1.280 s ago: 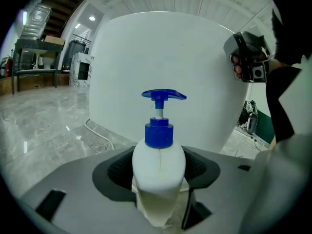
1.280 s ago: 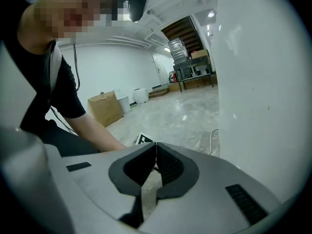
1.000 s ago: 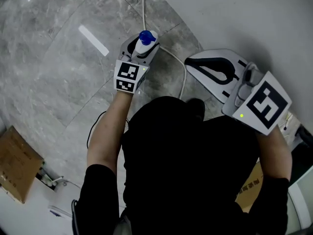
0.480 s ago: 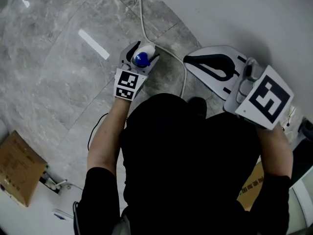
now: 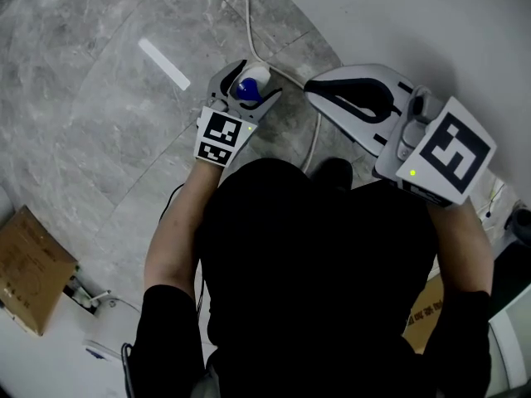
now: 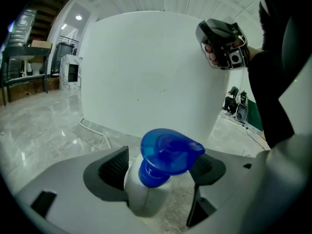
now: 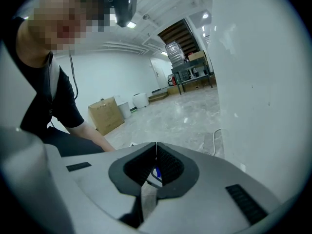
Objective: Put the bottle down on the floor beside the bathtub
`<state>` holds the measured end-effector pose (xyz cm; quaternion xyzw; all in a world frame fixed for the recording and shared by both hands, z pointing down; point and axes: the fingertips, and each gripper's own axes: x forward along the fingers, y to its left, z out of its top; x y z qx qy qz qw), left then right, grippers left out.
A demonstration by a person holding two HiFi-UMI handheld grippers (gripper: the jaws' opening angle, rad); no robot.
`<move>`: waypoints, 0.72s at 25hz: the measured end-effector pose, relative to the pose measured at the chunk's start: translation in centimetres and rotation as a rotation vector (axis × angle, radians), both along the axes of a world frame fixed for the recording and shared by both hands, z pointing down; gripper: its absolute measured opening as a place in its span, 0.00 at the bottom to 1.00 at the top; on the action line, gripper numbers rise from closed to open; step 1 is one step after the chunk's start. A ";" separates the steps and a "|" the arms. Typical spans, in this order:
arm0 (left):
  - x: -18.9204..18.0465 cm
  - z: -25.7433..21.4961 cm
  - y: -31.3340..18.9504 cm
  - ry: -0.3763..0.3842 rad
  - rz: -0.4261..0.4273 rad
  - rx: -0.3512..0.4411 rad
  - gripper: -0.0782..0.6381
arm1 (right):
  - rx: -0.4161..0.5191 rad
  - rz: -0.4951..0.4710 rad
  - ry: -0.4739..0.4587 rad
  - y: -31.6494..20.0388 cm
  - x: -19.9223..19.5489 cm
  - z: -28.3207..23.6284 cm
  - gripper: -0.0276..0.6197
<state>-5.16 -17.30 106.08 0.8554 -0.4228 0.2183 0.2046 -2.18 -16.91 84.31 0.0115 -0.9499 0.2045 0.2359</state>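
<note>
Your left gripper [image 5: 251,80] has its jaws spread wide, having just been opening, and the bottle [image 6: 163,154] stands upright between them on the grey floor [image 5: 99,123], white body and blue cap, with neither pad pressing on it. The bottle sits near the foot of the white bathtub [image 6: 146,72]. Your right gripper [image 7: 156,156] is held near the tub, jaws pressed together with nothing between them

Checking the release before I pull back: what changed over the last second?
The left gripper has just been opening its jaws; the white plastic bottle with blue cap now stands upright between them, no longer clamped, beside the white bathtub. The right gripper stayed shut and empty.
</note>
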 end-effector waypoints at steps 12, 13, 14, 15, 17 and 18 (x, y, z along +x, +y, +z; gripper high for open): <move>-1.2 -3.1 3.0 -0.057 0.033 -0.129 0.64 | -0.042 0.089 0.074 -0.2 -0.9 -2.4 0.09; -1.5 -4.2 3.2 -0.052 0.018 -0.134 0.64 | -0.051 0.088 0.087 0.2 -0.8 -2.9 0.09; -2.0 -5.4 3.4 -0.041 -0.002 -0.136 0.64 | -0.055 0.085 0.100 0.7 -0.7 -3.6 0.09; -2.4 -7.0 3.6 -0.027 -0.024 -0.137 0.64 | -0.060 0.080 0.112 1.2 -0.6 -4.3 0.09; -3.2 -10.6 4.0 0.006 -0.065 -0.144 0.64 | -0.070 0.072 0.130 2.3 -0.5 -6.3 0.09; -3.4 -12.7 4.3 0.026 -0.084 -0.151 0.64 | -0.062 0.071 0.134 2.6 -0.5 -7.5 0.09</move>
